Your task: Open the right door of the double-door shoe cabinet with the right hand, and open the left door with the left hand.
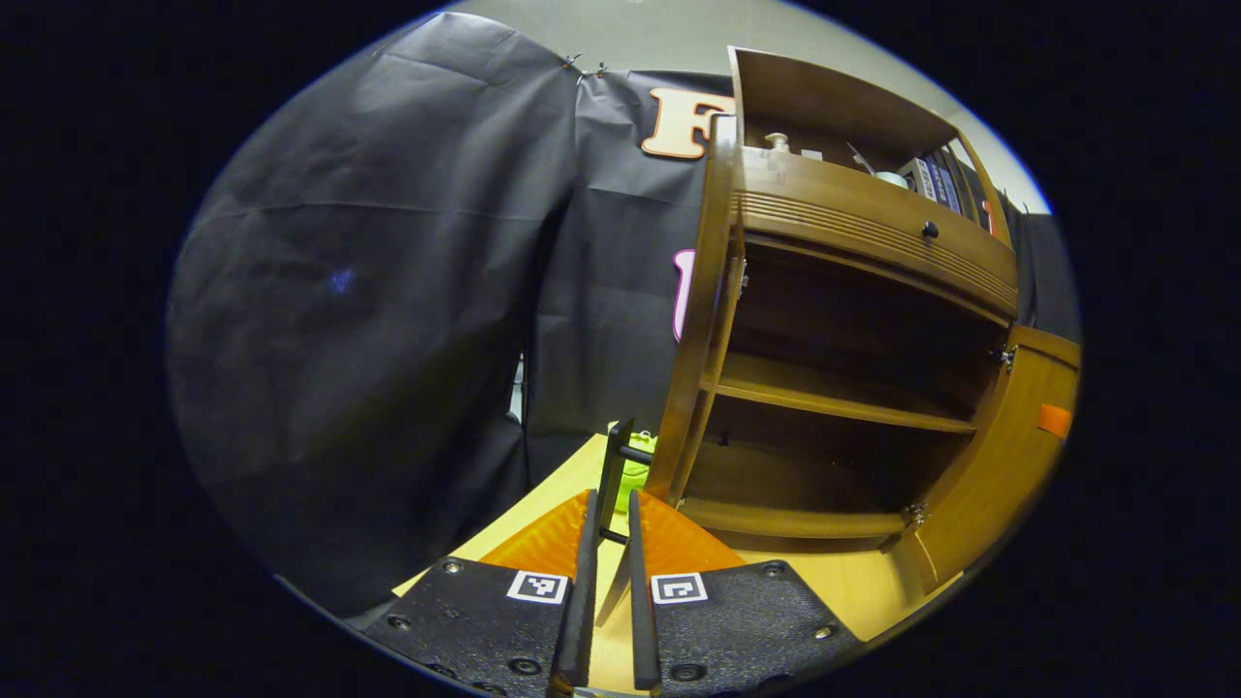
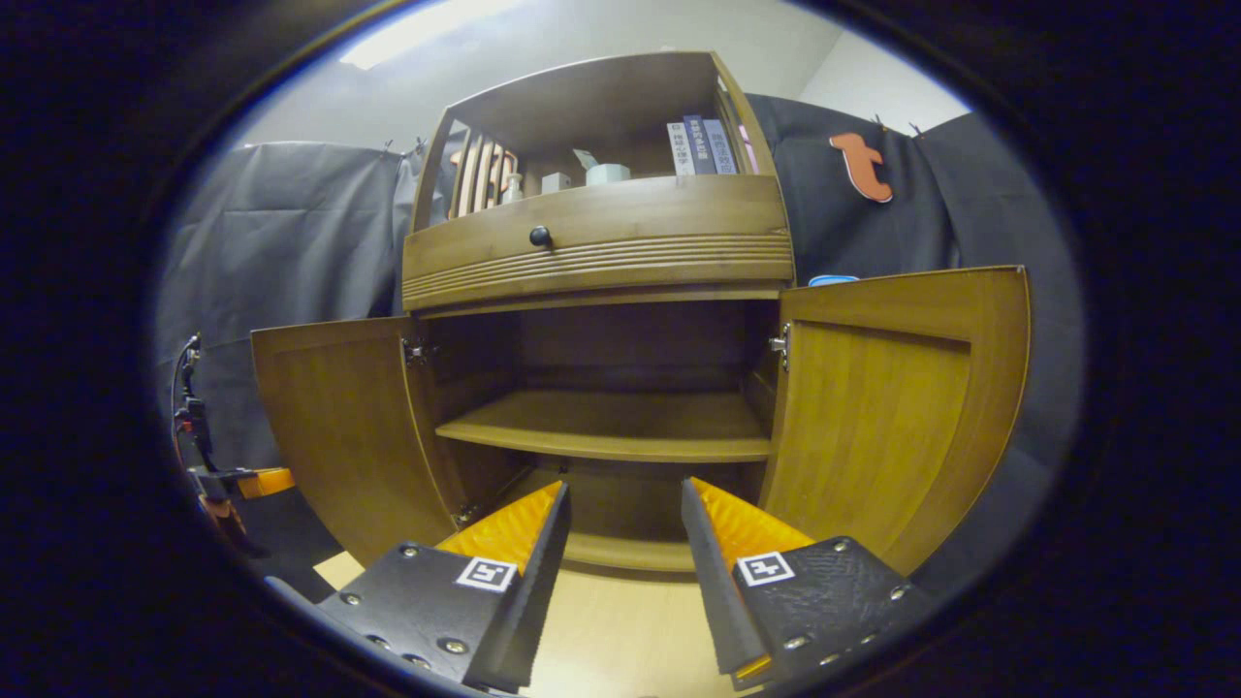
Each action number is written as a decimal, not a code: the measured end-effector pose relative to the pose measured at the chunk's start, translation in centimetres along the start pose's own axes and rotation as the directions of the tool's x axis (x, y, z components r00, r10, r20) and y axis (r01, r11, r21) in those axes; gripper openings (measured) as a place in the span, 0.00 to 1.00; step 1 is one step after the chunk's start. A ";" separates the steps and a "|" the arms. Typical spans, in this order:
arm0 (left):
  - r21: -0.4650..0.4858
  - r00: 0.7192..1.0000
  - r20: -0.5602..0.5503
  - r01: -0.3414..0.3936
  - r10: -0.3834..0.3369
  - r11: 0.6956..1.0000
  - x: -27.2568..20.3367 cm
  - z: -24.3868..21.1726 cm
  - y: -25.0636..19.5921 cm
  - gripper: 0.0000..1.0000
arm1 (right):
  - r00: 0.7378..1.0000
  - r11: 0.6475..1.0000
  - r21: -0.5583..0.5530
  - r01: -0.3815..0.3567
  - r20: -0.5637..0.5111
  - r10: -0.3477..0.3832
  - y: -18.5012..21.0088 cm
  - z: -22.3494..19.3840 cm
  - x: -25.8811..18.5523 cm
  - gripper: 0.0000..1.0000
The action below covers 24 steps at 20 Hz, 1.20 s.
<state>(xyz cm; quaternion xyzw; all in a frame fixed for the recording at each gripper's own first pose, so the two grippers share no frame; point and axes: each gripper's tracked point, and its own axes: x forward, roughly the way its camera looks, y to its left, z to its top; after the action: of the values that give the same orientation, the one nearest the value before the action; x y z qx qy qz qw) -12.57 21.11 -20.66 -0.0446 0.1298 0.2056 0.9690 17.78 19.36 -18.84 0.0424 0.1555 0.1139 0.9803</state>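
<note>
The wooden shoe cabinet (image 2: 601, 252) stands with both doors swung out. In the right gripper view the left door (image 2: 339, 427) and the right door (image 2: 892, 407) flank bare inner shelves (image 2: 611, 427). My right gripper (image 2: 624, 485) hangs open in front of the cabinet's middle, touching nothing. In the left gripper view the left door (image 1: 700, 320) shows edge-on, and its black handle (image 1: 615, 456) stands between the nearly closed fingers of my left gripper (image 1: 612, 496). That left gripper (image 2: 218, 480) also appears at the left door's outer edge in the right gripper view. The right door (image 1: 1018, 456) shows at the far right.
A drawer with a black knob (image 2: 540, 236) sits above the doors, and books (image 2: 698, 145) and small items fill the top shelf. Black cloth walls (image 1: 368, 310) close in behind and to the left. A yellow-green object (image 1: 640, 470) lies behind the handle. The floor (image 2: 620, 630) is light wood.
</note>
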 end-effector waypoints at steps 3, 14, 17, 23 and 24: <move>0.007 0.999 0.031 0.029 -0.029 1.000 -0.8 1.8 -2.2 0.09 | 1.000 1.000 0.004 0.011 -0.002 -0.011 -0.8 0.0 -0.3 0.68; 0.050 0.962 0.126 0.237 -0.242 0.970 -1.8 9.3 -17.2 0.17 | 0.982 0.987 0.020 0.159 0.099 -0.160 -5.5 4.6 -3.4 0.68; 0.068 0.932 0.148 0.324 -0.331 0.944 -3.0 11.5 -22.7 0.10 | 0.971 0.980 0.050 0.191 0.139 -0.196 -6.1 6.6 -4.3 0.68; 0.086 0.878 0.210 0.423 -0.431 0.902 -6.3 16.2 -28.8 0.12 | 0.954 0.974 0.078 0.212 0.202 -0.223 -6.3 10.1 -6.4 0.73; 0.089 0.870 0.221 0.433 -0.441 0.897 -6.9 17.0 -29.4 0.09 | 0.950 0.974 0.077 0.213 0.214 -0.225 -6.3 10.7 -6.7 0.88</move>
<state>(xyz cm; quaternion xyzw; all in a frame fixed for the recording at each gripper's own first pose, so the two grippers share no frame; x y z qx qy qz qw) -2.62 -5.99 -1.48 -0.0303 0.0044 -0.0173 0.9994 16.25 11.13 -7.45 0.0632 0.0520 -0.0052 0.9966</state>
